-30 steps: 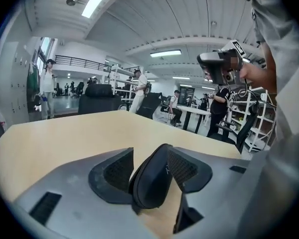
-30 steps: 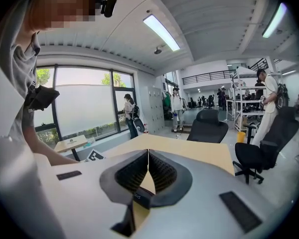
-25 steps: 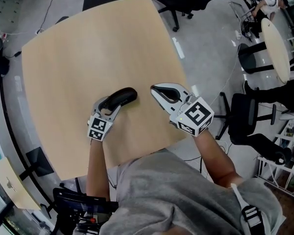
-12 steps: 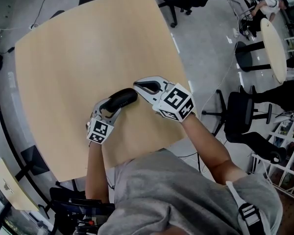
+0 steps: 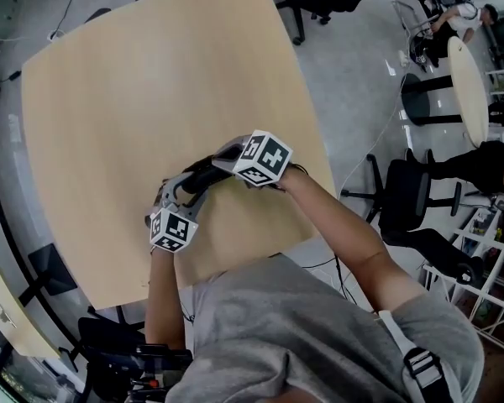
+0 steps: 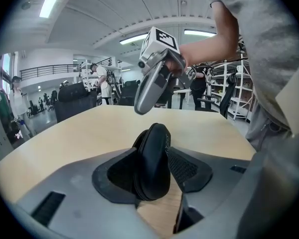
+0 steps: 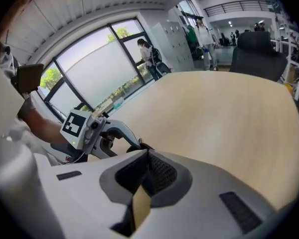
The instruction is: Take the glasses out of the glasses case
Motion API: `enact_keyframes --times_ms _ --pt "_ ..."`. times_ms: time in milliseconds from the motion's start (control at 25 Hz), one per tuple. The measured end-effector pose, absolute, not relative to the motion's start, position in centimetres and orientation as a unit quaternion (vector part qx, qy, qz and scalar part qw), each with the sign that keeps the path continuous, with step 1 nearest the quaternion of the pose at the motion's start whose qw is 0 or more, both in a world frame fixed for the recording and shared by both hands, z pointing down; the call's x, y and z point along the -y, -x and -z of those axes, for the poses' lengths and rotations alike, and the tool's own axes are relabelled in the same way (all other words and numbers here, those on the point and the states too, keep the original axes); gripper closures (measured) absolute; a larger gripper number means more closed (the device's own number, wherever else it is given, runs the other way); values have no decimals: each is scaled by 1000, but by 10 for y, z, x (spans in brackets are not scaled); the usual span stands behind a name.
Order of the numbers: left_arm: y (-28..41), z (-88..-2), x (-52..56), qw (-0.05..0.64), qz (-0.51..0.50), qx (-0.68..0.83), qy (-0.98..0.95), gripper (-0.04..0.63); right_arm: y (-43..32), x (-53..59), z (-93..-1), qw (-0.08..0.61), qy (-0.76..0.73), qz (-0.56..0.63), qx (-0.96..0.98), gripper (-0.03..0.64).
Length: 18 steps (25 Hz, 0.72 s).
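Nearest is the person's grey shirt (image 5: 277, 334), with both forearms reaching over the near edge of one pale wooden table (image 5: 151, 82). Its top is bare apart from a single black glasses case (image 5: 206, 172), closed, close to that near edge and nearer the right-hand corner than the left.

There are two grippers. The left gripper (image 6: 152, 153) has the case set on edge between its jaws, which are closing on it, the pads against its sides. The right gripper (image 7: 148, 153) is just beyond, its jaws together at the tips with nothing between them, pointing down at the far end of the case; whether it touches the case cannot be told.

Past the table lies a grey polished floor (image 5: 353, 74). At least three black office chairs (image 5: 407, 204) stand on it, with a second pale table (image 5: 466, 78) to the right and white shelving (image 5: 496, 259). The right gripper view shows large windows (image 7: 97, 63) along the far wall.
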<state>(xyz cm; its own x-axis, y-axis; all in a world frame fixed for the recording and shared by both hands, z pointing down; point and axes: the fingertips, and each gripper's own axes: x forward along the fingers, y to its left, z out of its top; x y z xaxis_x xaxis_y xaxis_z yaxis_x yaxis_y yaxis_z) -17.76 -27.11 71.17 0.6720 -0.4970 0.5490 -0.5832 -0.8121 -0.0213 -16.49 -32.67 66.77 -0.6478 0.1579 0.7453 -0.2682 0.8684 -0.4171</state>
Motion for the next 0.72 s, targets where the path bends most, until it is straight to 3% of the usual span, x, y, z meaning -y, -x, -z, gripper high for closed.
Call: enact_keyframes --times_ms 280,720 --pt "170 -713 256 60 -291 270 -916 399 168 315 -705 476 7 -254 842 609" --pt "156 -735 223 52 -336 226 -913 399 173 295 -718 521 116 -84 841 607"
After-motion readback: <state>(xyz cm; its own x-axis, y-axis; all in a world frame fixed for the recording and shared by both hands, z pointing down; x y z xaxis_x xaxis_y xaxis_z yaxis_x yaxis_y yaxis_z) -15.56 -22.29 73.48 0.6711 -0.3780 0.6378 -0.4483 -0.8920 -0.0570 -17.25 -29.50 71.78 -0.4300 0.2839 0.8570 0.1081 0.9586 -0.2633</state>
